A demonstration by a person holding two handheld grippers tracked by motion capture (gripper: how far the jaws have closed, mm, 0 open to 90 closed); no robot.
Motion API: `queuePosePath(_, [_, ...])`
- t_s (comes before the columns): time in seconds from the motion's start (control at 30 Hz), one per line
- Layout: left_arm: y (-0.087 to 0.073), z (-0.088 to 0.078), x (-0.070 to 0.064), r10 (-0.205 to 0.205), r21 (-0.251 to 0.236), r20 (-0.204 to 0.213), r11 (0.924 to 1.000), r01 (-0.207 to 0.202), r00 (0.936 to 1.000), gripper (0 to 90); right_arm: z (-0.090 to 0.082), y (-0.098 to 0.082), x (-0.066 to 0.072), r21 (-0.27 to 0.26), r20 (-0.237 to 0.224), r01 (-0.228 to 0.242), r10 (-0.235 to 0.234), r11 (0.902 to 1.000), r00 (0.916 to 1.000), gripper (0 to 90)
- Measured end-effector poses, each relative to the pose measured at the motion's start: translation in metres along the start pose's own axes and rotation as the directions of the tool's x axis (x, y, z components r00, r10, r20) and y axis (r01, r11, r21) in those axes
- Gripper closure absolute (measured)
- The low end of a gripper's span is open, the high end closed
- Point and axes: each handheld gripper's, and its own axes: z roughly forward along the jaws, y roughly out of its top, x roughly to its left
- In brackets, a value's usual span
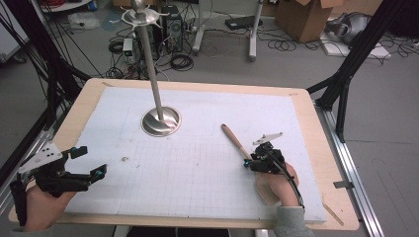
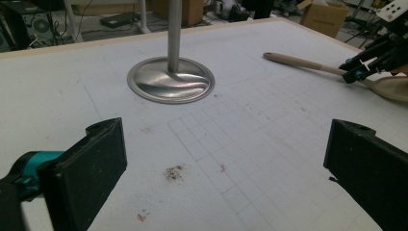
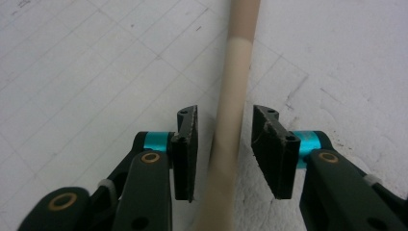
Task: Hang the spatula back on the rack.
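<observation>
White gridded mat on a wooden table (image 1: 316, 148): spoon straddled, not clamped.

The wooden spoon (image 1: 235, 140) lies right of the metal stand base (image 1: 161, 121); my right gripper (image 3: 225, 144) brackets its handle, gaps both sides. My left gripper (image 2: 221, 163) gapes empty, well apart.
</observation>
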Motion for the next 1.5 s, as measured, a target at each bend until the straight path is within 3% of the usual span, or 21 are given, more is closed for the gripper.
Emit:
queuePosePath(0.27, [-0.0001,-0.0022,0.0021,-0.005,-0.004,-0.006,1.0000,0.005,1.0000,1.7,0.0017,0.0020,0.0044,0.030,0.023,0.001,-0.002,0.9996,0.9997,67.1])
queuePosePath(0.63, [-0.0004,-0.0005,0.0011,-0.003,0.001,-0.006,1.0000,0.003,1.0000,1.7,0.0037,0.0026,0.0047,0.012,0.043,-0.006,0.006,0.9999,0.9991,71.7])
queuePosePath(1.07, [-0.0008,0.0009,0.0007,0.000,0.006,-0.006,1.0000,0.000,1.0000,1.7,0.0045,-0.0024,0.0020,-0.024,0.018,-0.053,0.053,0.9983,0.9984,73.8])
queuePosePath(1.4, [-0.0015,0.0012,0.0015,-0.003,0.008,-0.005,1.0000,0.003,1.0000,1.7,0.0043,-0.0029,0.0030,-0.032,0.025,-0.055,0.056,0.9980,0.9981,76.3])
queuePosePath(1.5, [-0.0020,0.0015,0.0023,-0.006,0.009,-0.006,0.9999,0.006,1.0000,1.7,0.0042,-0.0028,0.0028,-0.039,-0.003,-0.054,0.054,0.9978,0.9985,78.2])
